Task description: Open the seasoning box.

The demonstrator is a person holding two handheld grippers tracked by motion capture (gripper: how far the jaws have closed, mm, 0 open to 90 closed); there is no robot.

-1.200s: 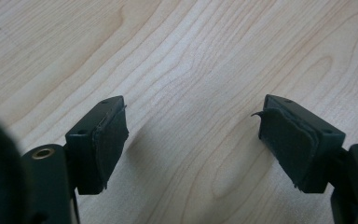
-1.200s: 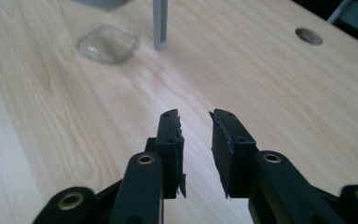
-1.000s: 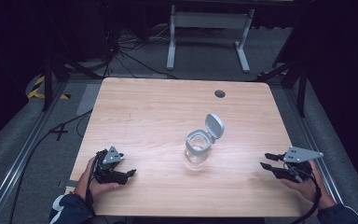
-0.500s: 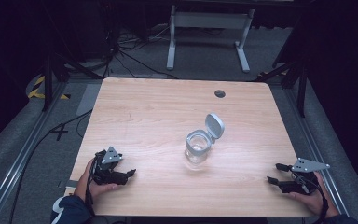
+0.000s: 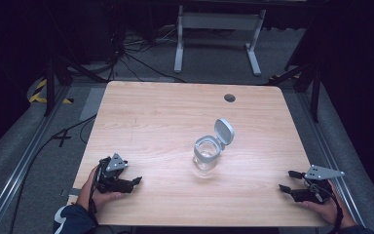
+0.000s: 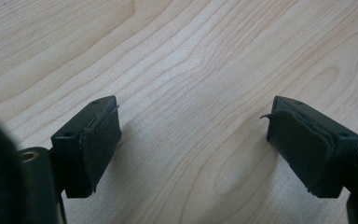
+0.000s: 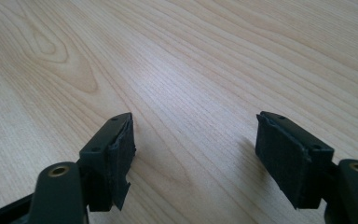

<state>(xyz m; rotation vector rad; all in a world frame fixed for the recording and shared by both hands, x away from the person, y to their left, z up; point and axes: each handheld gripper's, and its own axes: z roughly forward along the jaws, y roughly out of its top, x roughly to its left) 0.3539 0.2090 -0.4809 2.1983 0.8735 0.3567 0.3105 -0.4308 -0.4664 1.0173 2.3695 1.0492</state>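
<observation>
- The left claw [image 5: 135, 181] rests low at the near left corner of the tabletop [image 5: 165, 117]. Its jaws stand wide apart with nothing between them. In the left gripper view, the left claw [image 6: 193, 149] has bare wood between its two black pads [image 6: 100, 144].
- The right claw [image 5: 287, 180] sits at the near right edge, jaws also spread and empty, pointing left toward the middle of the tabletop. In the right gripper view, the right claw [image 7: 193, 156] frames plain wood grain.
- The jar [image 5: 206, 155] stands upright near the tabletop's centre, between the two claws and farther from the person than either. It is clear glass and looks empty.
- Its lid [image 5: 223, 131] is flipped open, hinged at the jar's far right side and tilted up and back, so the mouth is uncovered.
- From the left claw the jar lies to the right and a little far; from the right claw it lies to the left and a little far. Both are well apart from it, and the gaps look about equal.
- My judgement: the lid's hinge faces the right side, so the right claw has the more direct line to press the lid down, while the left claw can steady the jar's body from its open left flank.
</observation>
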